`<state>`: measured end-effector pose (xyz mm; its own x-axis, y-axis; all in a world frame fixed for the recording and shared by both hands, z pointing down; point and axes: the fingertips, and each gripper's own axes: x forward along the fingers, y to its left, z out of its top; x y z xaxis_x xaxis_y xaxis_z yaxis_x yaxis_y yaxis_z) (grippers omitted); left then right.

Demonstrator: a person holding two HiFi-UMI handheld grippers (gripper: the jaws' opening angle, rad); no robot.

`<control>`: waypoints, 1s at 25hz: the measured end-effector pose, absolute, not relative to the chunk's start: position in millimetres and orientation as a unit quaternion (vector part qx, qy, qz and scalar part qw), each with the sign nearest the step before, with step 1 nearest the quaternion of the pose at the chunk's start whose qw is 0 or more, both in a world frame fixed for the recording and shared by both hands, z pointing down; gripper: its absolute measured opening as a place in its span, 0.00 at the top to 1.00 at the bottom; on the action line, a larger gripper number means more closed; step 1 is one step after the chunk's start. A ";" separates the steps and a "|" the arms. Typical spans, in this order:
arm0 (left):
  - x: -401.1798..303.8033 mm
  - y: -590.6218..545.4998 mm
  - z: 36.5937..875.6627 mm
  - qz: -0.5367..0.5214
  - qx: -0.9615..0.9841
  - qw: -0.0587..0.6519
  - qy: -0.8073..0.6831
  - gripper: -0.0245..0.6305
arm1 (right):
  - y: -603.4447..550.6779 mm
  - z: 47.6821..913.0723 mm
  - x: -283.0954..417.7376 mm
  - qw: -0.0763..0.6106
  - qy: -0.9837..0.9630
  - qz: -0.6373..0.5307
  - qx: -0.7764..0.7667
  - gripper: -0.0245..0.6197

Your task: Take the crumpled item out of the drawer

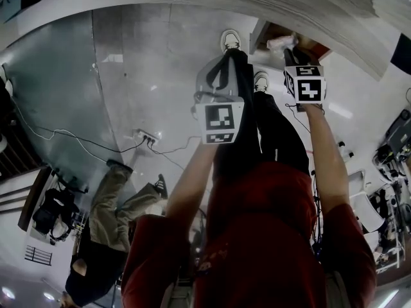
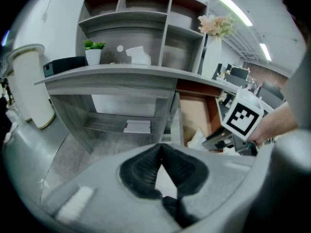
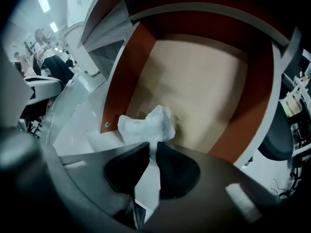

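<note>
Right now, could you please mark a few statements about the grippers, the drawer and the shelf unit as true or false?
1. The right gripper is shut on the crumpled paper. True.
2. The drawer is pushed closed. False: it stands open, with its floor showing.
3. The left gripper holds a cup. False: its jaws are together with nothing between them.
4. A potted plant stands on the shelf unit. True.
</note>
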<state>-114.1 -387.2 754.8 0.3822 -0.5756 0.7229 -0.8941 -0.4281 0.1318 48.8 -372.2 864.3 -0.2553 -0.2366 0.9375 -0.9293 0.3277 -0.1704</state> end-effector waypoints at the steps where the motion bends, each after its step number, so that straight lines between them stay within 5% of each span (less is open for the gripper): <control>1: -113.6 -387.0 753.7 0.303 0.789 0.262 -0.466 0.96 | -372.7 863.2 49.1 0.437 -0.688 0.394 0.425 0.89; 25: -97.5 -353.5 669.0 0.286 0.800 0.219 -0.480 0.96 | -340.0 785.0 57.1 0.417 -0.713 0.365 0.430 0.90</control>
